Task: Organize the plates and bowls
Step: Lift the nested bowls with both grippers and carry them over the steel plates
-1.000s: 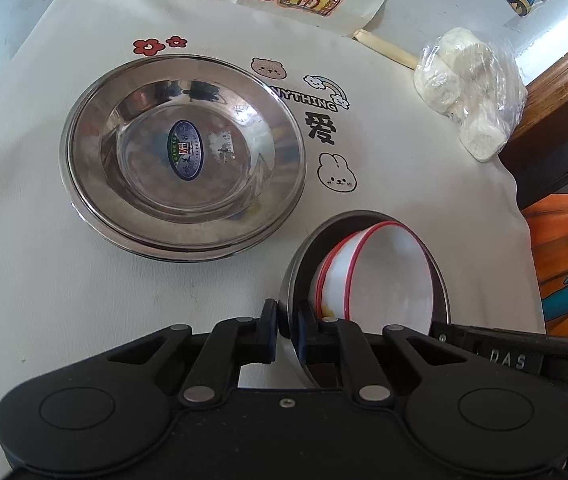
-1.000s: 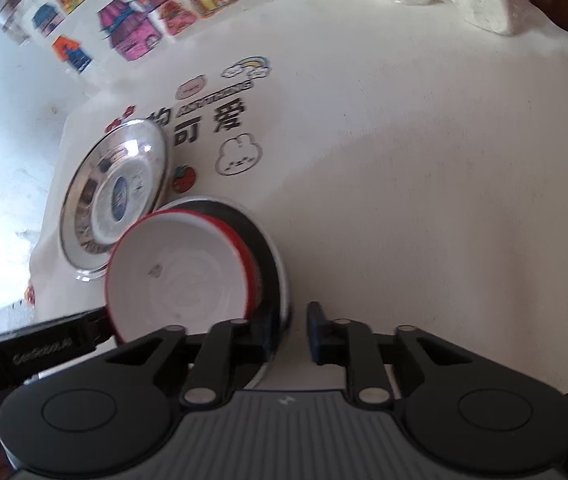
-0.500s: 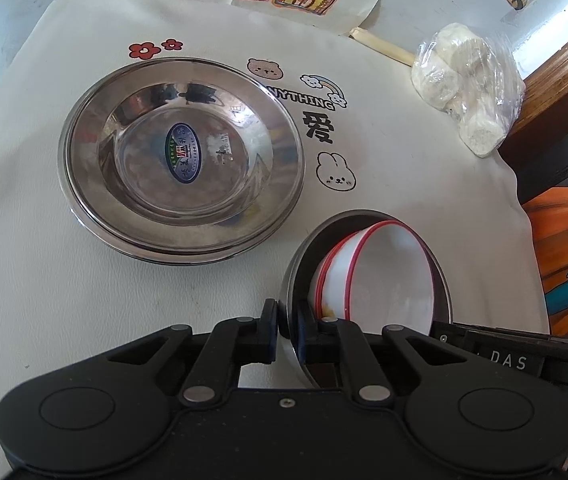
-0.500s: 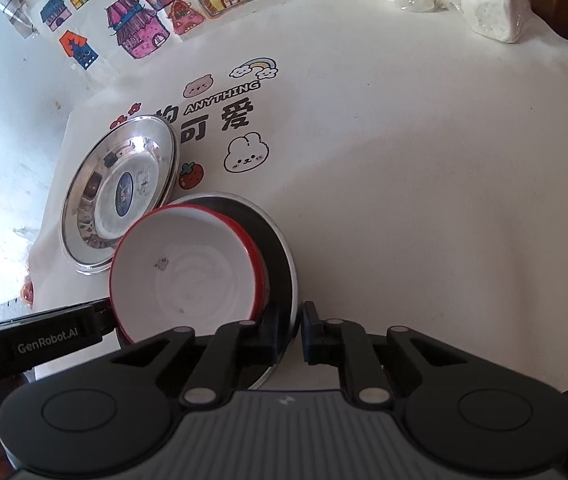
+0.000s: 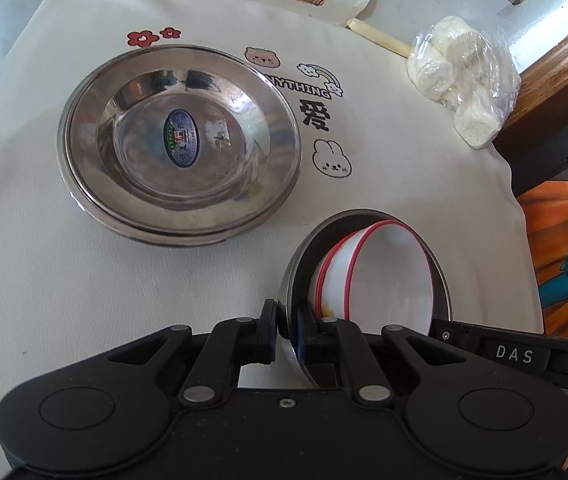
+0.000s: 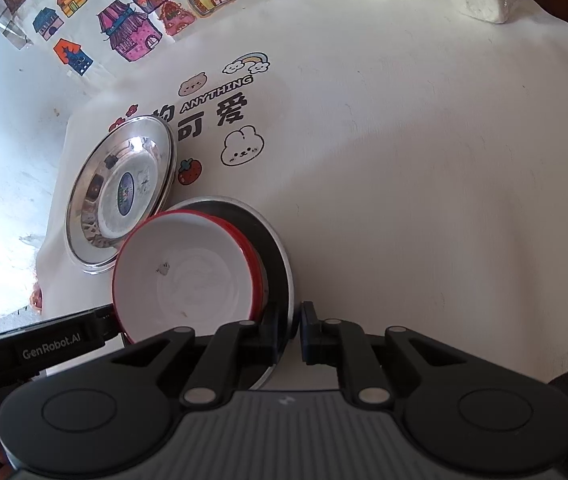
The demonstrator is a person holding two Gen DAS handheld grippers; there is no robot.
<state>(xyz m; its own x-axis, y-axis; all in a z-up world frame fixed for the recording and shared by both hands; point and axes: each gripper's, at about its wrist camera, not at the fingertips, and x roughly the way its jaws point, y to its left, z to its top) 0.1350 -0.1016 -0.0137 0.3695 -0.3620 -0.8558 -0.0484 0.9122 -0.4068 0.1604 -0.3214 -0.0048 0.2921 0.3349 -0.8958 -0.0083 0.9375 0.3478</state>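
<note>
A cream cloth (image 5: 84,280) printed with a bunny, a bear, a rainbow and lettering covers the table and carries everything else. The largest item on it is the stack of steel plates (image 5: 180,144), lying flat with the hollow facing up and a blue oval sticker in the centre; in the right wrist view the same stack (image 6: 120,196) sits at the left, its near edge tucked just behind the bowls. Next in size is the steel bowl (image 5: 296,268), tipped up on its side so that its mouth faces right and toward the far edge in the left wrist view; being round, it has no long axis, only this tilted opening. Nested inside it are white bowls with red rims (image 5: 384,276), two red rims showing one behind the other, tilted the same way; the right wrist view looks almost straight into the white interior (image 6: 188,280). The left gripper (image 5: 286,330) is clamped on the steel bowl's near rim, one pad outside the wall and one inside. The right gripper (image 6: 289,328) is pinched on the opposite rim of that steel bowl (image 6: 280,264) in the same manner. At the far right lies a clear bag of white lumps (image 5: 464,80), with a pale stick (image 5: 376,38) just beside it.
</note>
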